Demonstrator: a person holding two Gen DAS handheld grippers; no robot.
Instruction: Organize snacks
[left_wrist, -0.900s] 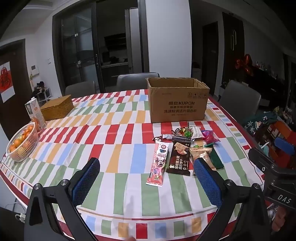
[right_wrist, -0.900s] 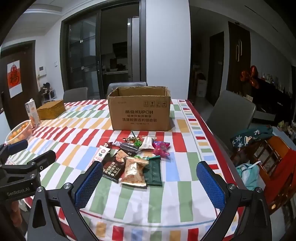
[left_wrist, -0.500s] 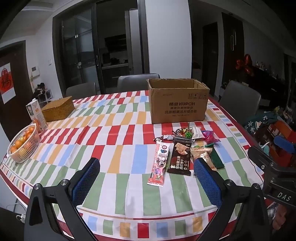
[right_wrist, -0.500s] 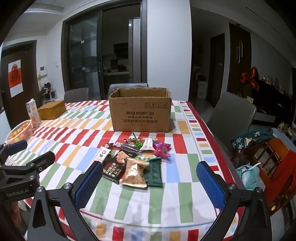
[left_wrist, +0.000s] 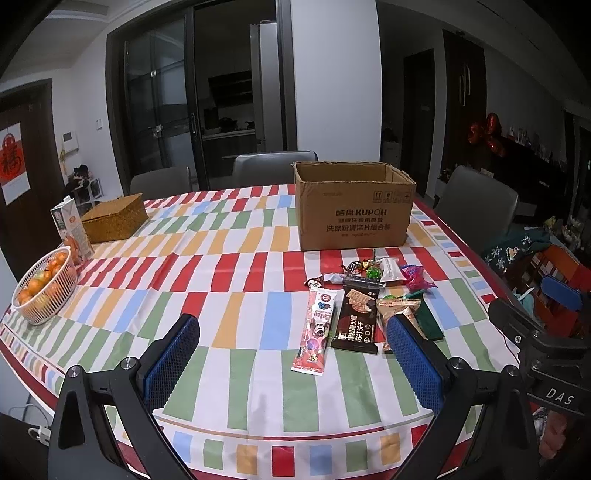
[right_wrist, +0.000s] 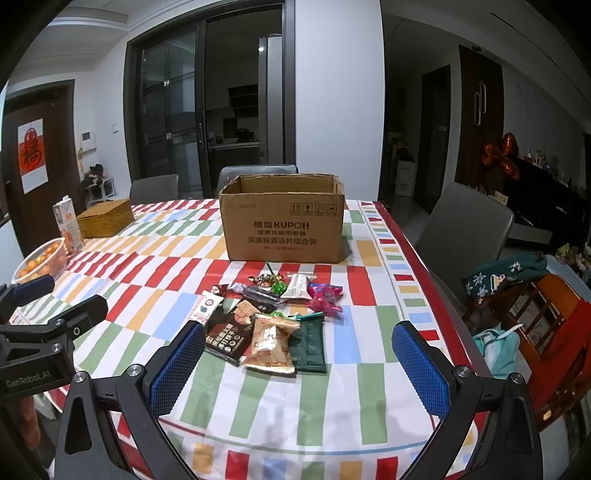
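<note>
Altogether, one open brown cardboard box (right_wrist: 282, 221) stands behind one heap of wrapped snacks (right_wrist: 269, 317); left gripper (left_wrist: 293, 363) and right gripper (right_wrist: 299, 363) gape wide, empty, above the striped tablecloth (right_wrist: 369, 369).

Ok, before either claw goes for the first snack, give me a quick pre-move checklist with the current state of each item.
1. Left claw open and empty: ok.
2. Right claw open and empty: ok.
3. Cardboard box upright with its top open: ok. Whether anything is inside: cannot tell.
4. Snack pile in front of the box, on the tablecloth, within both views: ok.
5. Snacks separated for a clean single pick: not ok; the tan packet overlaps the dark packet and the green packet.
6. Pink wrapper lying at the pile's edge with clear cloth on one side: ok.
</note>
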